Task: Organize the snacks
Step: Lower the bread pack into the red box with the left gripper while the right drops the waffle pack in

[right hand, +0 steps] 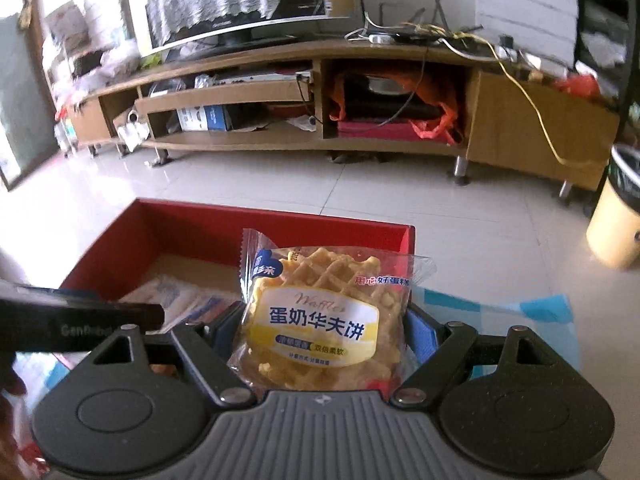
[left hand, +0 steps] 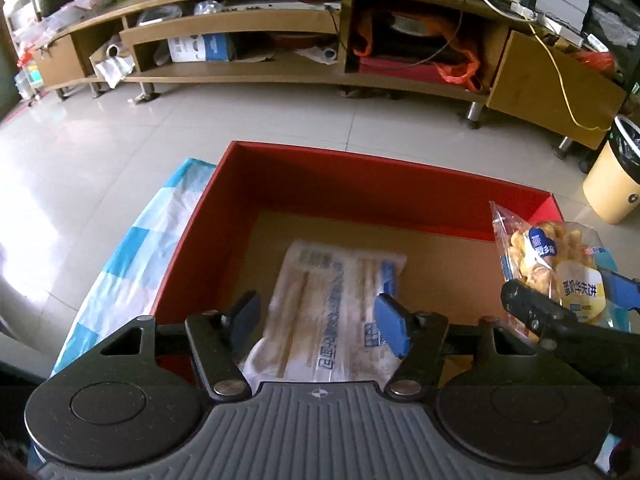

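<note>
A red box (left hand: 360, 184) with a brown cardboard floor stands on a blue-and-white checked cloth (left hand: 160, 232). Inside it lies a white snack packet (left hand: 332, 300), also visible in the right wrist view (right hand: 180, 300). My left gripper (left hand: 320, 316) hangs over that packet with its blue pads on either side. A gap shows at the left pad, so it is open. My right gripper (right hand: 324, 332) is shut on a clear packet of yellow waffles (right hand: 320, 312), held upright over the box's right end (right hand: 240, 228). The same waffle packet (left hand: 560, 256) appears at the right of the left wrist view.
Beyond the box is pale tiled floor, then a long low wooden TV cabinet (left hand: 280, 72) with cluttered shelves and cables. A yellow waste bin (left hand: 612, 176) stands on the floor at the right. The checked cloth (right hand: 520, 312) continues right of the box.
</note>
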Motion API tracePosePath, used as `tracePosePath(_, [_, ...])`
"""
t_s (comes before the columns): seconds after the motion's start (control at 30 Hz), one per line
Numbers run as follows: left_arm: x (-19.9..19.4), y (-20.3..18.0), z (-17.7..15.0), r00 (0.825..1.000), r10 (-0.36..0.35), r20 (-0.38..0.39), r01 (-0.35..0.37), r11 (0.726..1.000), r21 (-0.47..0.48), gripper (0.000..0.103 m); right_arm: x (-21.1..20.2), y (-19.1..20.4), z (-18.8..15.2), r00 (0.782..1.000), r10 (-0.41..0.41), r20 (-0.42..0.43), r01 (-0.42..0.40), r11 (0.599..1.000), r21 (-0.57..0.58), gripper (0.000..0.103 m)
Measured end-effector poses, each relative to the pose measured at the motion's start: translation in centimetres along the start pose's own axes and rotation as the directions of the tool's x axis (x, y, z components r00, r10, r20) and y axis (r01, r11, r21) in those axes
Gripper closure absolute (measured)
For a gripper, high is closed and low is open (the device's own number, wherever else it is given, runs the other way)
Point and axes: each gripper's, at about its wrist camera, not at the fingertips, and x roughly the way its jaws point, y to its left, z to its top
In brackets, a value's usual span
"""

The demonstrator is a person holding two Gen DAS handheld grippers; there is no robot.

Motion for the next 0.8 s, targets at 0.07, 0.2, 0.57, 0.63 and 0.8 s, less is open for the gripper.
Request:
tracePosePath(0.07, [0.1, 0.2, 0.0, 1.0, 0.004, -0.005, -0.004, 1.0, -0.005, 0.03, 0.0, 0.4, -0.1, 1.0, 0.004, 0.005, -0.004, 1.0, -0.024, 0.022])
tracePosePath(0.2, [-0.3, 0.8, 0.1, 1.0, 0.004, -0.003, -0.005, 1.0, -0.022, 0.025, 0.5, 0.7, -0.4, 0.997, 0.066, -0.044, -0.066, 0.998, 0.001, 0.021])
tracePosePath(0.57, [-1.3, 1.2, 0.1, 1.0, -0.022, 0.002, 0.022, 0.999, -0.039, 0.016, -0.7, 0.3, 0.0, 0.998, 0.065, -0.015, -0.065, 0.998, 0.004, 0.021])
tracePosePath(0.63, [-1.6, 1.4, -0.2, 1.0, -0.02, 0.003, 0.02, 0.999, -0.038, 0.016, -0.9, 0.3, -0.1, 0.997, 0.07, -0.015, -0.07, 0.998, 0.002, 0.021])
tracePosePath(0.8, [-2.4, 2.1, -0.7, 1.0, -0.026, -0.001, 0.026, 0.998, -0.051, 0.014, -1.7, 0.8, -0.4, 0.997, 0.074, -0.009, -0.074, 0.997, -0.023, 0.021])
